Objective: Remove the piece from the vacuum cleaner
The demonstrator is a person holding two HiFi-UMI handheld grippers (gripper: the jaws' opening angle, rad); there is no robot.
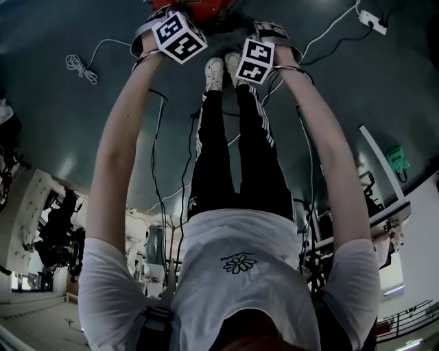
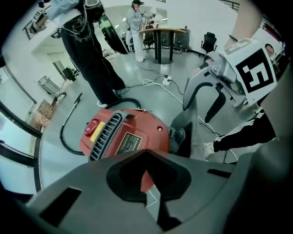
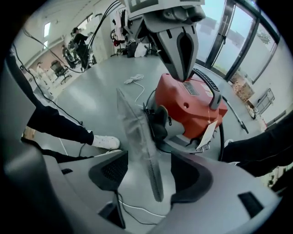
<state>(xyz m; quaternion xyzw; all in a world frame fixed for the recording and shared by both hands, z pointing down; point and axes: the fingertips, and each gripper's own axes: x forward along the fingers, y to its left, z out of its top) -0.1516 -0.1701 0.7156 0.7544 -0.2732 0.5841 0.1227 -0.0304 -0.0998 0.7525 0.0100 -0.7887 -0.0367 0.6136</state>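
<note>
Straddling the grey panel (image 3: 137, 132) at twelve o'clock, my spread right claw (image 3: 151, 173) should squeeze squarely, while my pressed-together left claw (image 2: 146, 153) steadies the vacuum cleaner (image 3: 192, 103).

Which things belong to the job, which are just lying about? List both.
Job: red box-shaped vacuum cleaner; grey flat panel piece between the jaws of the right gripper.
Lying about: coiled white cable; white power strip; wooden-topped table.

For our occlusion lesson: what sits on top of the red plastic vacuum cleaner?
A red switch, ribbed vent and dark label; the shut left gripper is over it, hiding the part beneath.
</note>
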